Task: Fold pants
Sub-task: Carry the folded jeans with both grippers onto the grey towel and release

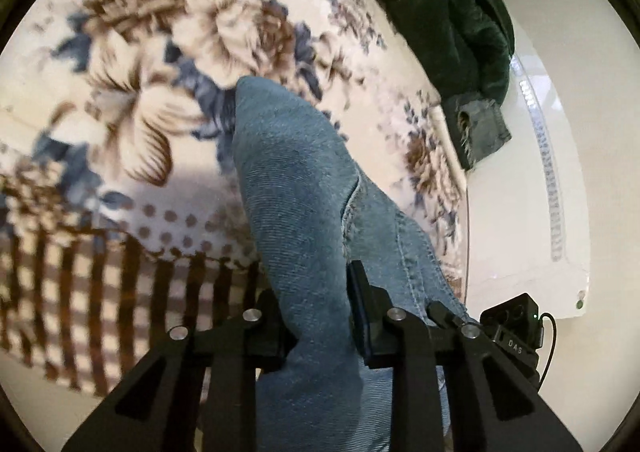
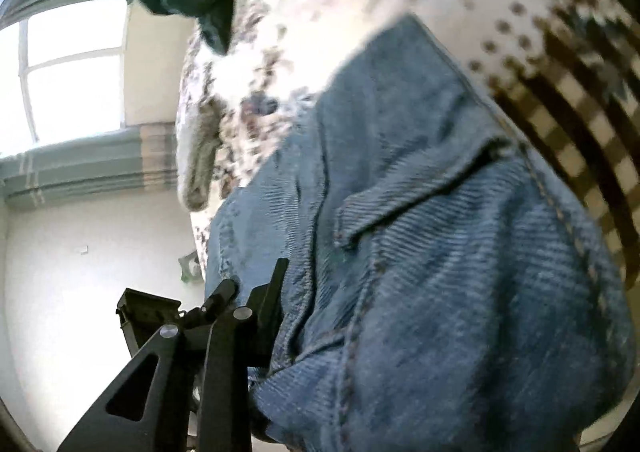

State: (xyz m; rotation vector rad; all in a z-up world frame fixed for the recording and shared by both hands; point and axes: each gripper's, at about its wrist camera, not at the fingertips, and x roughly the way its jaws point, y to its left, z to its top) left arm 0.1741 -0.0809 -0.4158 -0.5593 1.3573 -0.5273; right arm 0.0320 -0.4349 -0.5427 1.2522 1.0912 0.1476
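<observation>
Both grippers clamp jeans (image 1: pixel 304 188); right finger hidden.

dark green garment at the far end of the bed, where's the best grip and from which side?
Take the dark green garment by its cuffed end, which hangs over the edge of the floral blanket. Come from the wall side, level: it dangles free there, while the rest lies bunched flat on the bed.

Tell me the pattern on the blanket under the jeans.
The blanket is cream with brown and blue flowers, plus dots and a brown checked border; clearest in the left wrist view.
</observation>
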